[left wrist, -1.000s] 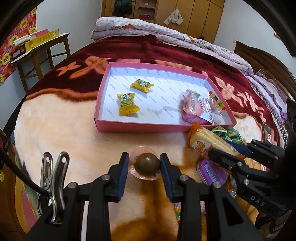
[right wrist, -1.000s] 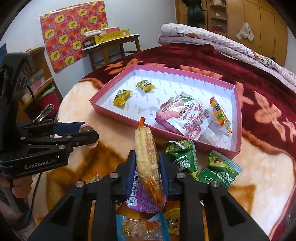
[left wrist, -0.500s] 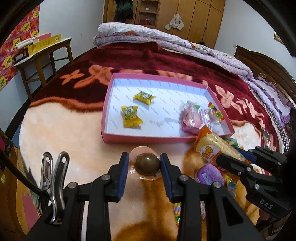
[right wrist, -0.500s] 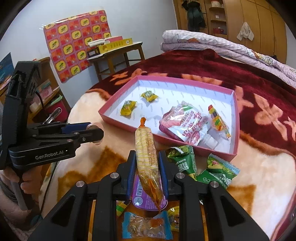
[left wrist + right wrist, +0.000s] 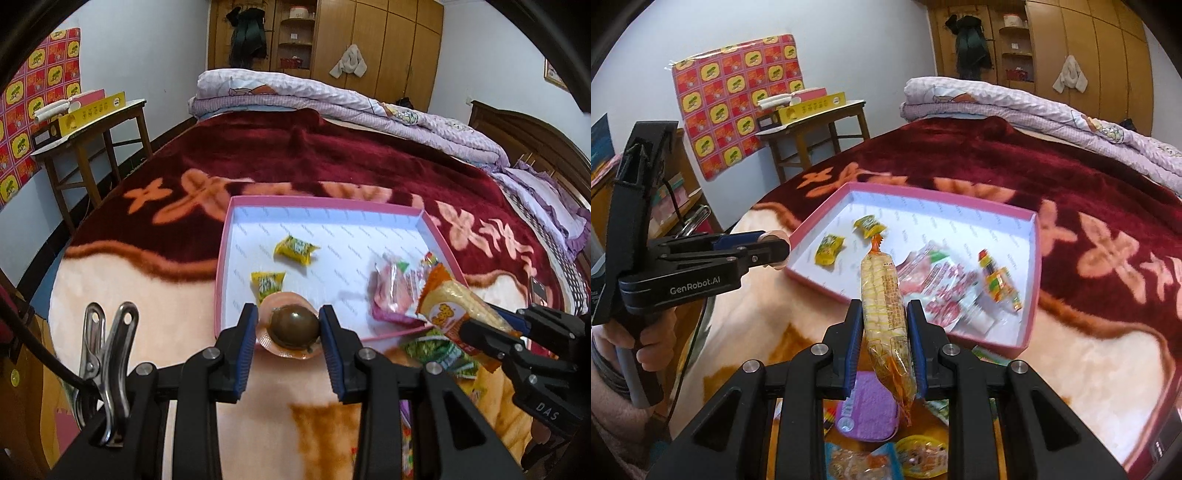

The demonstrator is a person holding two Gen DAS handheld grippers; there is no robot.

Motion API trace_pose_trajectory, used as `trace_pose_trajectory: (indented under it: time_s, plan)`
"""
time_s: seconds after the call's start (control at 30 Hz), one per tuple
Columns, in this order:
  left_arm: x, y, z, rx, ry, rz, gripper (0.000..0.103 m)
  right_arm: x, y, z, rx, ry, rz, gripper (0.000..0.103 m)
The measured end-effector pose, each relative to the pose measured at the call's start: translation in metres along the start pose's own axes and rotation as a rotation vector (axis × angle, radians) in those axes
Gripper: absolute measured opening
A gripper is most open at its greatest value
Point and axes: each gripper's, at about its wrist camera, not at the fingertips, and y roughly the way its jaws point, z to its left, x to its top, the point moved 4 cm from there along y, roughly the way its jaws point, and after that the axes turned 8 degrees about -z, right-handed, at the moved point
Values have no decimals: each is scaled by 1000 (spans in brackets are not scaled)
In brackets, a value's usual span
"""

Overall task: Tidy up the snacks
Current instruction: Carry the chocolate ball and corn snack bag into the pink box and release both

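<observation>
My left gripper (image 5: 288,328) is shut on a brown egg in a clear pink-rimmed pack (image 5: 293,326), held above the near left edge of the pink tray (image 5: 221,266). My right gripper (image 5: 884,332) is shut on a long yellow wafer pack (image 5: 882,295), held above the tray's near edge (image 5: 827,288); this pack also shows at the right of the left wrist view (image 5: 454,306). Inside the tray lie two yellow candies (image 5: 295,249) (image 5: 266,282), a pink-and-white packet (image 5: 942,284) and a striped colourful candy pack (image 5: 997,280).
Loose snacks lie on the blanket under my right gripper: a purple pack (image 5: 868,406), green packs (image 5: 432,349) and an orange-blue pack (image 5: 857,461). A wooden side table (image 5: 88,136) stands at the left. Folded quilts (image 5: 332,99) lie at the bed's far end.
Both grippers have risen and moved forward toward the tray with their snacks held. The egg pack now hangs over the tray's near edge, and the wafer pack is higher above the loose snacks.
</observation>
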Motion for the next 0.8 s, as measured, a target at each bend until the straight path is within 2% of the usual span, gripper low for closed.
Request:
trace_pose_trajectory:
  time_s: [0.4,0.8]
  plan:
    - [13,31,-3,7,0,2,36,16,10,-25,-38,16,-13,25]
    - [8,66,-9,0,3,51,36,34,29,-50,-86,12,-27,25]
